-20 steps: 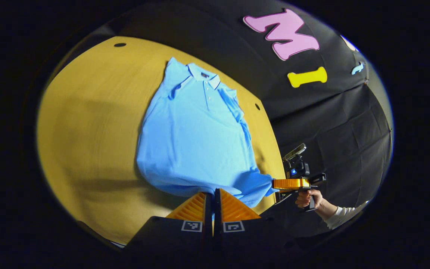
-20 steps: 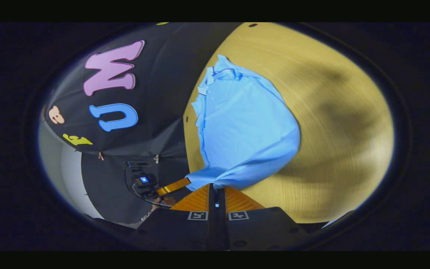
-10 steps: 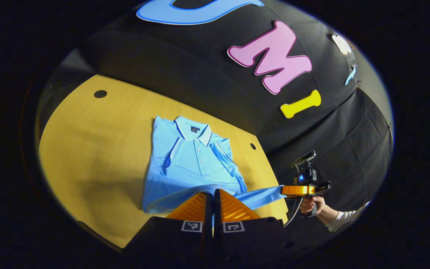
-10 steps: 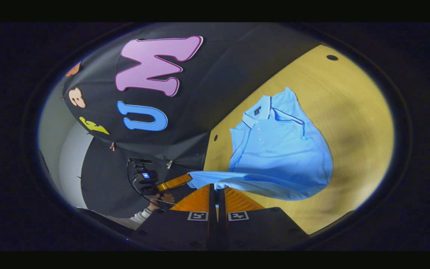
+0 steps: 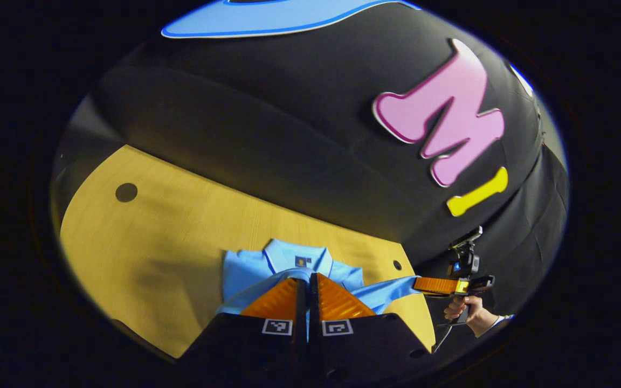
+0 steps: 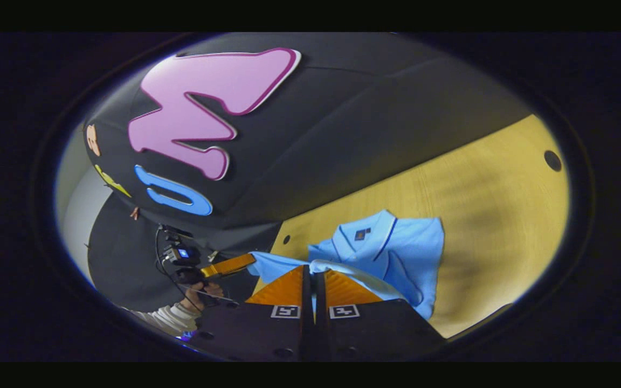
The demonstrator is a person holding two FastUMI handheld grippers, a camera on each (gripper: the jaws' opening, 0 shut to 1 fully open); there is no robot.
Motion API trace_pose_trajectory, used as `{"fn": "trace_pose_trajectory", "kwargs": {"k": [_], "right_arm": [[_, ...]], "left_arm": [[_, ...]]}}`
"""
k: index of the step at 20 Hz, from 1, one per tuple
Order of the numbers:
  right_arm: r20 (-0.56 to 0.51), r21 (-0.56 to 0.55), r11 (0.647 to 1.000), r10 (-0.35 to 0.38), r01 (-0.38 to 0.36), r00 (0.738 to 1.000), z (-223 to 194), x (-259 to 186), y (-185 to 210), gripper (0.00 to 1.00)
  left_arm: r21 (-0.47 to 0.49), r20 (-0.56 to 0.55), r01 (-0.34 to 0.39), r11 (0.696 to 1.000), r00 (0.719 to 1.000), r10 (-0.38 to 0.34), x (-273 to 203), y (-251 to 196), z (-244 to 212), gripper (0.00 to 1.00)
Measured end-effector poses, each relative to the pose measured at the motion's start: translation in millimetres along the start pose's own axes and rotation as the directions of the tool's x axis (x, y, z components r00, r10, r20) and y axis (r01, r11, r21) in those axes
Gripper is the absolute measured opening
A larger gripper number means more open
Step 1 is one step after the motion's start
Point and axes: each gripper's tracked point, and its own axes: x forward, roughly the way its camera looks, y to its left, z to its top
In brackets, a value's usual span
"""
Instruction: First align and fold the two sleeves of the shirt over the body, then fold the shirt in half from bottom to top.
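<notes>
Shirt [image 5: 267, 268] flat on counter [image 5: 170, 242], hem carried up near collar. Left tongs [image 5: 304, 280] & right tongs [image 6: 310, 269] both clamped on hem corners. Soft, light, floppy; prob. best held at corners.

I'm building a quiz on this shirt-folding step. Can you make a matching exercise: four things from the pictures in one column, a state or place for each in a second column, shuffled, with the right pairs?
Things:
1. shirt's hem
2. collar
3. table
4. left gripper

States or places:
A. bare yellow wood with round holes
B. stretched in the air between the two grippers
C. lying flat, near the booth wall
D. fingers together, pinching blue cloth

Pairs: 1-B, 2-C, 3-A, 4-D
</notes>
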Motion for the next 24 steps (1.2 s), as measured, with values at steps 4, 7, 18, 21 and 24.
{"fn": "trace_pose_trajectory", "kwargs": {"k": [4,7,18,21,24], "right_arm": [[0.049,-0.004,0.992,-0.126,0.126,0.991,37,43,-49,0.05],[0.028,0.049,0.969,-0.246,0.244,0.969,32,68,-88,0.0],[0.027,-0.183,0.933,-0.311,0.311,0.95,-18,21,-48,0.86],[0.037,-0.228,0.936,-0.266,0.267,0.963,-30,-7,-6,0.96],[0.056,-0.293,0.926,-0.231,0.237,0.971,-50,-41,45,0.96]], "left_arm": [[-0.024,-0.062,-0.126,0.992,0.99,0.124,51,46,-3,0.06],[0.025,-0.181,-0.222,0.975,0.958,0.223,74,75,-37,0.07],[0.236,-0.003,-0.343,0.909,0.935,0.354,-23,63,-4,0.97],[0.269,-0.116,-0.27,0.925,0.944,0.309,-81,37,-36,0.97],[0.293,-0.165,-0.229,0.928,0.944,0.285,-150,9,-60,0.98]]}}
